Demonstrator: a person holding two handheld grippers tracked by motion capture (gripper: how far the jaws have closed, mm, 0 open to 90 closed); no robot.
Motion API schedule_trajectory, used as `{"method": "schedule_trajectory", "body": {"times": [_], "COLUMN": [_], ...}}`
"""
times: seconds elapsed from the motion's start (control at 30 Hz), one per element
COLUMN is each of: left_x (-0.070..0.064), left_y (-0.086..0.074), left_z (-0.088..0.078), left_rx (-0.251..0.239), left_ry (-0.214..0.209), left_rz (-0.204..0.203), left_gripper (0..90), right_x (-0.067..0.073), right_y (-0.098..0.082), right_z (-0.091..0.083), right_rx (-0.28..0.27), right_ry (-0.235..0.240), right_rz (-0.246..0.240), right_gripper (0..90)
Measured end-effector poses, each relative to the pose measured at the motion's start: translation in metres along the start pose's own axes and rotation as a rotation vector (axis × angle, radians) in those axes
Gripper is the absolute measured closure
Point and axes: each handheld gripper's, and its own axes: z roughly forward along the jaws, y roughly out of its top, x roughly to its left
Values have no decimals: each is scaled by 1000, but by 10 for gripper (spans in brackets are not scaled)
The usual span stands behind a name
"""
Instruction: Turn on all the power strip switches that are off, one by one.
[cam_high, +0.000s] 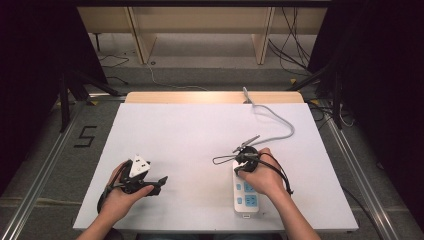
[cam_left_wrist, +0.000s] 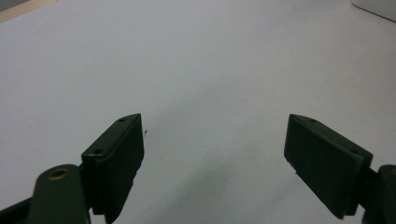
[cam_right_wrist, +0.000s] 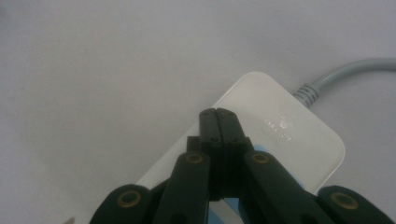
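A white power strip (cam_high: 246, 197) with blue sockets lies at the front right of the white table (cam_high: 190, 135). Its grey cable (cam_high: 280, 120) curves off to the far edge. My right gripper (cam_high: 243, 167) is over the strip's cable end. In the right gripper view its jaws (cam_right_wrist: 218, 112) are pressed together with nothing between them, tips above the strip's white top (cam_right_wrist: 285, 126) beside the cable (cam_right_wrist: 345, 70). I cannot tell whether they touch it. My left gripper (cam_high: 159, 185) rests at the front left, pointing right. Its jaws (cam_left_wrist: 212, 154) stand wide apart over bare table.
The table's wooden far edge (cam_high: 210, 96) borders a grey floor with loose cables (cam_high: 295, 50). A black "5" mark (cam_high: 85, 136) lies on the floor at the left, near black stand legs (cam_high: 65, 100). A white corner (cam_left_wrist: 376, 7) shows at the top right of the left gripper view.
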Motion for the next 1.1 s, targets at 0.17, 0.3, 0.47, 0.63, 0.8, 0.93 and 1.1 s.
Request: {"method": "schedule_trajectory", "body": {"times": [0.17,0.3,0.47,0.63,0.8,0.93,1.1], "left_x": [0,0,0,0,1,1,1], "left_y": [0,0,0,0,0,0,0], "left_z": [0,0,0,0,0,0,0], "left_rx": [-1,-1,-1,-1,-1,-1,-1], "left_ry": [-1,-2,-2,-2,-2,-1,-1], "left_rz": [0,1,0,0,-1,2,-2], "left_gripper": [200,200,200,200,200,200,200], "right_x": [0,0,0,-2,-1,-1,-2], "right_y": [0,0,0,1,1,1,0], "right_z": [0,0,0,-2,-3,-6,-8], "right_rx": [2,3,3,-1,-22,-18,-14], "right_ry": [0,-1,2,-2,-2,1,0], "right_rz": [5,7,5,-1,-3,1,9], "right_gripper": [900,900,900,900,900,900,900]}}
